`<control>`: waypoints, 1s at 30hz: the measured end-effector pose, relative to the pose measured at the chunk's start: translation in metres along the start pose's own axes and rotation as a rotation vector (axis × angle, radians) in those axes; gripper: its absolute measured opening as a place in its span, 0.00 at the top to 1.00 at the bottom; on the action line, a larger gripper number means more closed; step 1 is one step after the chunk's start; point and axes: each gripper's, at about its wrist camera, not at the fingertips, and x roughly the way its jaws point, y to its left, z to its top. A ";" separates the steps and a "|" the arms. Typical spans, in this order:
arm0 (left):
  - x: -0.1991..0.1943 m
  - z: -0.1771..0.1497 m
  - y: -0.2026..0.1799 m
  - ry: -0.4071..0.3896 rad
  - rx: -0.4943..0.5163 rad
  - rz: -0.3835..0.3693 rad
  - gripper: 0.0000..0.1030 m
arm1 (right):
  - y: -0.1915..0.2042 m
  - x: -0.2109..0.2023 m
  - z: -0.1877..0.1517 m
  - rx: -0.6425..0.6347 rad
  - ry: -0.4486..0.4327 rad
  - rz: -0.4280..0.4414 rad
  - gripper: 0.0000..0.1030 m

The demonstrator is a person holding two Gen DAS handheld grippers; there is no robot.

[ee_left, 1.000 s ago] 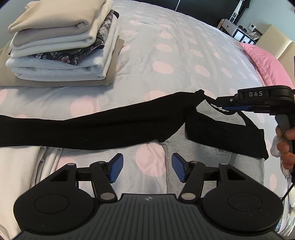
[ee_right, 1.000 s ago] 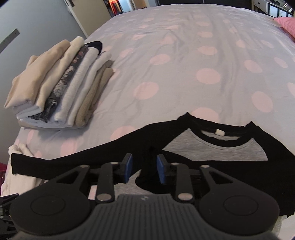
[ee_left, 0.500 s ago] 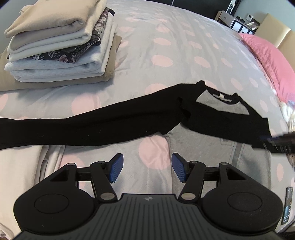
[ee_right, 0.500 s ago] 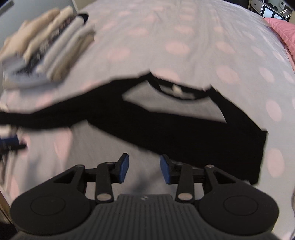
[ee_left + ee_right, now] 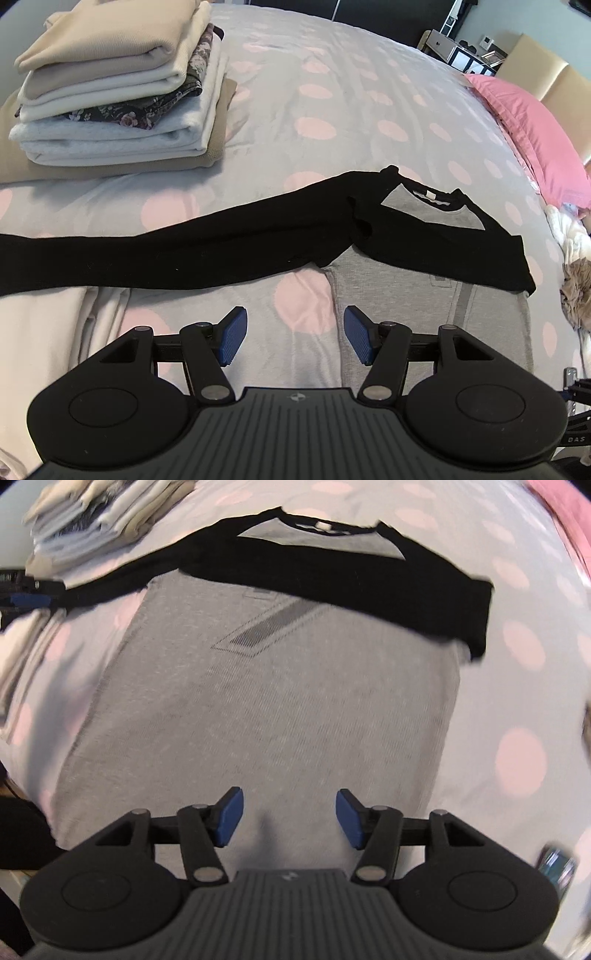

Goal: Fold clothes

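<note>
Now both the left gripper (image 5: 291,338) and right gripper (image 5: 287,818) hang wide-jawed and empty above the grey-and-black raglan shirt (image 5: 266,686), its right sleeve (image 5: 443,254) folded across the chest.

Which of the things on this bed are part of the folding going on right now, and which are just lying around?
Part of the job:
- grey and black shirt, one black sleeve already folded across its chest
- left hand-held gripper, open
- right hand-held gripper, open
- stack of folded clothes

Just lying about:
- pink pillow
- spotted bedspread
- cream fabric beside the left hand-held gripper
</note>
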 end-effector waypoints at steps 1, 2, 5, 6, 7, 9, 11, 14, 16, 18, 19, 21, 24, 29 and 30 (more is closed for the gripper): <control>-0.001 -0.001 0.001 -0.003 0.001 0.006 0.45 | 0.000 0.001 -0.003 0.018 -0.003 0.010 0.43; -0.002 -0.002 0.004 -0.005 -0.003 0.014 0.45 | 0.000 0.003 -0.006 0.031 -0.006 0.017 0.43; -0.007 -0.004 0.017 -0.013 -0.042 0.039 0.45 | 0.005 0.008 -0.007 0.012 -0.021 0.001 0.42; -0.010 -0.005 0.022 -0.018 -0.061 0.040 0.45 | 0.007 0.009 -0.007 0.001 -0.025 -0.010 0.42; -0.013 -0.006 0.028 -0.024 -0.081 0.040 0.45 | 0.008 0.010 -0.006 -0.011 -0.029 -0.025 0.41; -0.020 -0.007 0.041 -0.043 -0.122 0.038 0.45 | 0.011 0.010 -0.005 -0.022 -0.036 -0.024 0.39; -0.032 -0.008 0.053 -0.073 -0.162 0.030 0.45 | 0.013 0.009 -0.004 -0.028 -0.043 -0.014 0.38; -0.048 -0.008 0.073 -0.109 -0.214 0.034 0.45 | 0.016 0.007 -0.002 -0.036 -0.053 0.001 0.36; -0.057 -0.006 0.087 -0.124 -0.255 0.058 0.44 | 0.018 0.005 -0.001 -0.042 -0.060 0.011 0.35; -0.065 -0.003 0.103 -0.138 -0.305 0.078 0.44 | 0.021 0.004 0.000 -0.048 -0.067 0.022 0.34; -0.068 -0.002 0.112 -0.145 -0.332 0.085 0.44 | 0.022 0.003 0.001 -0.051 -0.070 0.027 0.34; -0.076 0.000 0.129 -0.170 -0.382 0.105 0.44 | 0.024 0.002 0.002 -0.057 -0.077 0.037 0.34; -0.085 0.000 0.154 -0.218 -0.442 0.149 0.44 | 0.023 0.000 0.000 -0.053 -0.083 0.046 0.33; -0.085 -0.004 0.196 -0.256 -0.530 0.238 0.44 | 0.018 0.001 -0.003 -0.036 -0.078 0.049 0.33; -0.083 -0.004 0.203 -0.256 -0.545 0.250 0.44 | 0.018 0.002 -0.003 -0.032 -0.073 0.049 0.32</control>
